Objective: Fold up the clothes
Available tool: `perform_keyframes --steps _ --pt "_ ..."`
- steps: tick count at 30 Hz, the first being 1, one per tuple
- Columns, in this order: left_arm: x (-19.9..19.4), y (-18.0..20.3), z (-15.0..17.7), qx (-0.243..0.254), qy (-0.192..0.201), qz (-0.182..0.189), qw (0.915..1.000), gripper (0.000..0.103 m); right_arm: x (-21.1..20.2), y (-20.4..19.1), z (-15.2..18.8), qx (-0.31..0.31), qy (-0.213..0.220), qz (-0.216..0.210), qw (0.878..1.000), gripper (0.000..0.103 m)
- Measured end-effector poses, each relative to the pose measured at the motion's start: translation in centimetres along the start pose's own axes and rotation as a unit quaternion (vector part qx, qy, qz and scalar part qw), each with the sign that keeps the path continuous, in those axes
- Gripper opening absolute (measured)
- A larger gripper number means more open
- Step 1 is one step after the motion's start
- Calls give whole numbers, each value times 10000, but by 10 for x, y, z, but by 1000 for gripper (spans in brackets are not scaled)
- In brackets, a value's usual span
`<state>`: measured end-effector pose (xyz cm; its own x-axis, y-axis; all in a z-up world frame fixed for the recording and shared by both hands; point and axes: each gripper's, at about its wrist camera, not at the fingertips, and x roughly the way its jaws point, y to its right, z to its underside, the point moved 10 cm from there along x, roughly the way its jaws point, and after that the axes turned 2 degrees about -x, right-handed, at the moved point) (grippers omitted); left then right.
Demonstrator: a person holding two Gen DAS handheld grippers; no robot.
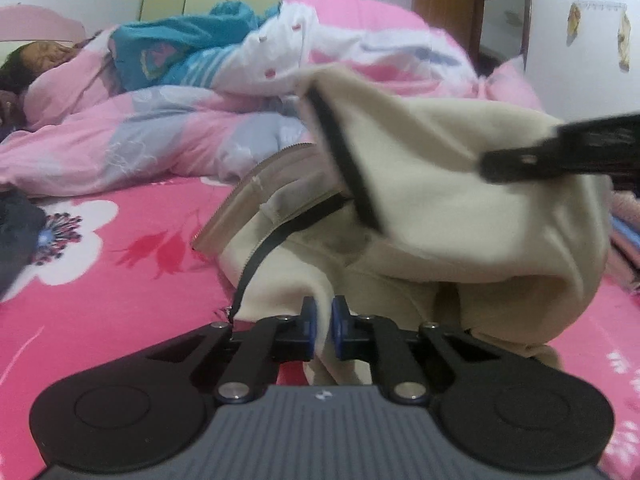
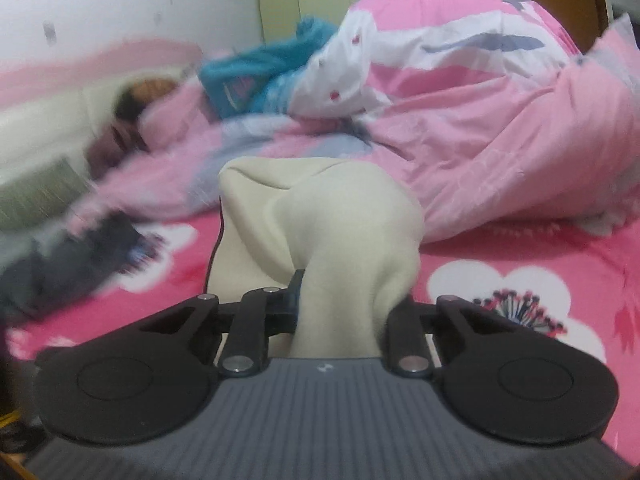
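Observation:
A cream zip-up garment with a black zipper and a ribbed beige hem is held up over the pink floral bed sheet. My left gripper is shut on a lower edge of the cloth, which is pinched between its blue pads. My right gripper reaches in from the right and holds an upper part. In the right wrist view the cream garment bunches over my right gripper and hides most of its fingers; it is shut on the cloth.
A person lies under a pink quilt across the far side of the bed. A teal garment lies on the quilt. A dark garment lies at the left, and folded cloth lies at the right edge.

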<state>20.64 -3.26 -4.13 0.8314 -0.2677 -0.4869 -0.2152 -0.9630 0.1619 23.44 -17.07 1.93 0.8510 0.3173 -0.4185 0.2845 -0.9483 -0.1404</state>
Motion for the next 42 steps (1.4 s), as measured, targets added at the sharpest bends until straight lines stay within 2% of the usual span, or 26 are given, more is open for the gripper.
perform_keyframes --steps 4,5,8,10,11,13,15,17,18,20,22,23,24,25,27,28,29,30,31,33,35,37,38,41,42 --pt "-62 0 0 -15 243 316 9992 8 -73 3 -2 593 214 -578 9963 18" --pt "-77 0 1 -27 274 400 9988 8 -95 10 3 976 223 -771 9920 18" --pt "-117 0 12 -100 271 667 9974 8 -129 42 32 2074 170 -1003 9730 18" --pt "-128 3 25 -180 123 837 9963 9 -151 64 51 2794 131 -1142 9533 18" --pt "-125 6 34 -157 3 876 9960 9 -154 78 71 3180 68 -1111 9415 18" --pt "-120 12 52 -110 -237 954 9951 9 -161 106 112 3931 -54 -1041 9135 24" --pt "-115 18 70 -65 -477 1031 9935 9 -169 129 149 4558 -83 -900 8855 35" --pt "-112 22 82 -81 -636 1108 9918 11 -184 140 172 4916 -62 -733 8677 39" --pt "-113 22 83 -89 -633 1119 9917 14 -191 139 177 4945 -63 -733 8661 39" --pt "-114 20 84 -90 -605 1117 9919 21 -202 127 177 4699 -71 -633 8804 40" --pt "-120 17 82 -125 -481 1094 9927 28 -206 109 165 4142 -100 -379 9093 41" --pt "-123 15 81 -139 -451 1108 9927 37 -208 101 159 3863 -116 -259 9219 42" --pt "-125 13 80 -173 -423 1127 9926 48 -210 96 153 3660 -120 -165 9304 42" --pt "-127 13 79 -206 -396 1127 9926 53 -210 90 148 3474 -124 -57 9376 42" --pt "-128 13 80 -236 -398 1157 9922 66 -215 91 143 3334 -130 32 9427 45" --pt "-127 14 81 -234 -424 1186 9918 68 -214 92 143 3296 -141 56 9440 45" --pt "-127 15 83 -231 -453 1214 9913 72 -212 98 146 3400 -166 16 9403 47" --pt "-124 17 86 -201 -518 1245 9907 74 -208 105 151 3619 -209 -67 9319 50" --pt "-121 20 89 -173 -580 1274 9900 75 -205 113 158 4034 -333 -202 9142 53" --pt "-116 21 90 -195 -570 1297 9897 75 -197 127 172 4839 -662 -511 8711 65" --pt "-111 22 91 -216 -560 1319 9894 72 -196 137 184 5523 -962 -795 8243 65" --pt "-107 24 92 -238 -550 1341 9891 66 -206 145 188 5721 -1069 -670 8104 73" --pt "-104 24 92 -249 -545 1353 9890 62 -215 151 185 5587 -1090 -404 8211 80" --pt "-97 26 94 -281 -529 1386 9885 51 -253 160 161 5010 -741 215 8620 82" --pt "-95 27 94 -292 -524 1397 9884 46 -262 153 147 4677 -583 292 8815 82"
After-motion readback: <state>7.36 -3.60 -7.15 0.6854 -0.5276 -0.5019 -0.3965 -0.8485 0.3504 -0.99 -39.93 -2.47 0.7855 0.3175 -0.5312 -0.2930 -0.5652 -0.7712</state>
